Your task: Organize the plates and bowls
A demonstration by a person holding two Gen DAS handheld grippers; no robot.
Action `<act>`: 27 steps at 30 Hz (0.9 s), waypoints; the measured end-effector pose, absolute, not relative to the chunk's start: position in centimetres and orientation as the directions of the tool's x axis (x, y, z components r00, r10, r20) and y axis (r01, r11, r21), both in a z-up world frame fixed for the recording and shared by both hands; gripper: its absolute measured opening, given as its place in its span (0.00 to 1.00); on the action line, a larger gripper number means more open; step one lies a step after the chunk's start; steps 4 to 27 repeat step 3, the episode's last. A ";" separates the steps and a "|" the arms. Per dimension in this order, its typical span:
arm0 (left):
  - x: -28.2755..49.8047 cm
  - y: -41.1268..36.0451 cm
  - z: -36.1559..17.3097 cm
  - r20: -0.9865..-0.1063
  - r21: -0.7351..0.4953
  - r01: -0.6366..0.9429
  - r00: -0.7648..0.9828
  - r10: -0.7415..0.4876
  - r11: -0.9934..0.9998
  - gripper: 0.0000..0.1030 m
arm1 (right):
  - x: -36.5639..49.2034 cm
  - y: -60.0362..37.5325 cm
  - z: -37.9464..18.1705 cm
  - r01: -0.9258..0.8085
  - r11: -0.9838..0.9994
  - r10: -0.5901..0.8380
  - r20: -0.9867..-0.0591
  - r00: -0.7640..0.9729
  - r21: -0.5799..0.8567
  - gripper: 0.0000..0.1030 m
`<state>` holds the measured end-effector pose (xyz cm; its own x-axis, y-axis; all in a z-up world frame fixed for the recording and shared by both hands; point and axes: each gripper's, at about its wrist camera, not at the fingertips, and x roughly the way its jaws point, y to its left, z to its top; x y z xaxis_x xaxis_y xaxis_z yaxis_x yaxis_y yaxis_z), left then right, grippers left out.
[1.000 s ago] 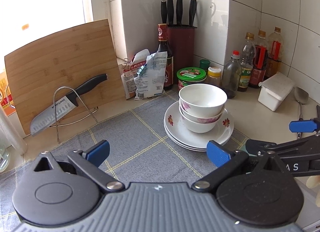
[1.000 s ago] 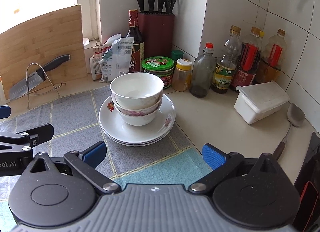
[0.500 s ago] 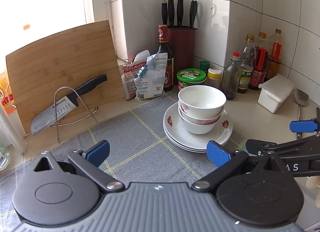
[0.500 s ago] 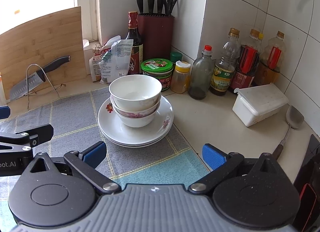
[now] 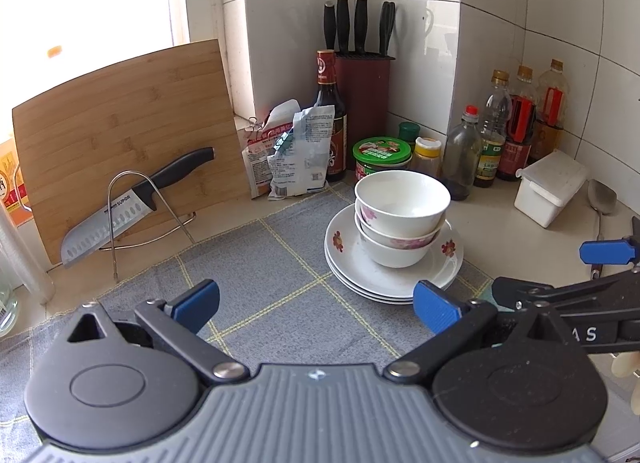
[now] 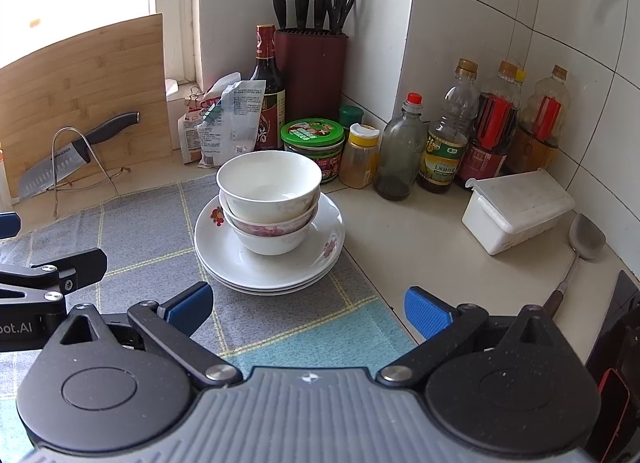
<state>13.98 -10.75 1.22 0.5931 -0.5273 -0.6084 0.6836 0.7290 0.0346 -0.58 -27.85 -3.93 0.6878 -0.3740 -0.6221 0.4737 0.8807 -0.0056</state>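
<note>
White bowls with pink flowers (image 5: 402, 205) (image 6: 269, 183) are nested on a stack of white flowered plates (image 5: 352, 267) (image 6: 224, 259), which rests on a grey checked cloth (image 5: 256, 275) (image 6: 152, 231). My left gripper (image 5: 316, 303) hovers open in front of the stack and slightly to its left, with nothing between its blue pads. My right gripper (image 6: 306, 309) is open too, empty, just in front of the plates. Each gripper shows at the edge of the other's view.
Behind the stack stand a green-lidded jar (image 6: 313, 135), a soy sauce bottle (image 6: 267, 91), a knife block (image 6: 311, 75) and several oil bottles (image 6: 492, 127). A white lidded box (image 6: 518, 209) and spatula (image 6: 582, 243) lie right. A cutting board (image 5: 128, 135) and cleaver on a wire rack (image 5: 132, 207) are left.
Both grippers have drawn back slightly from the stack, which looks a little smaller and lower left in the views. Nothing was taken hold of or released.
</note>
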 end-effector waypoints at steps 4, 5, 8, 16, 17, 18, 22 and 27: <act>13.9 -10.8 1.2 -0.609 0.036 0.684 0.593 -0.526 0.729 0.99 | -0.6 -27.9 -3.9 0.475 0.880 -0.374 -0.622 0.688 -0.005 1.00; 13.9 -10.8 1.2 -0.609 0.036 0.684 0.593 -0.526 0.729 0.99 | -0.6 -27.9 -3.9 0.475 0.880 -0.374 -0.622 0.688 -0.005 1.00; 13.9 -10.8 1.2 -0.609 0.036 0.684 0.593 -0.526 0.729 0.99 | -0.6 -27.9 -3.9 0.475 0.880 -0.374 -0.622 0.688 -0.005 1.00; 13.9 -10.8 1.2 -0.609 0.036 0.684 0.593 -0.526 0.729 0.99 | -0.6 -27.9 -3.9 0.475 0.880 -0.374 -0.622 0.688 -0.005 1.00; 13.9 -10.8 1.2 -0.609 0.036 0.684 0.593 -0.526 0.729 0.99 | -0.6 -27.9 -3.9 0.475 0.880 -0.374 -0.622 0.688 -0.005 1.00; 13.9 -10.8 1.2 -0.609 0.036 0.684 0.593 -0.526 0.729 0.99 | -0.6 -27.9 -3.9 0.475 0.880 -0.374 -0.622 0.688 -0.005 1.00; 13.9 -10.8 1.2 -0.609 0.036 0.684 0.593 -0.526 0.729 0.99 | -0.6 -27.9 -3.9 0.475 0.880 -0.374 -0.622 0.688 -0.005 1.00; 13.9 -10.8 1.2 -0.609 0.036 0.684 0.593 -0.526 0.729 0.99 | -0.6 -27.9 -3.9 0.475 0.880 -0.374 -0.622 0.688 -0.005 1.00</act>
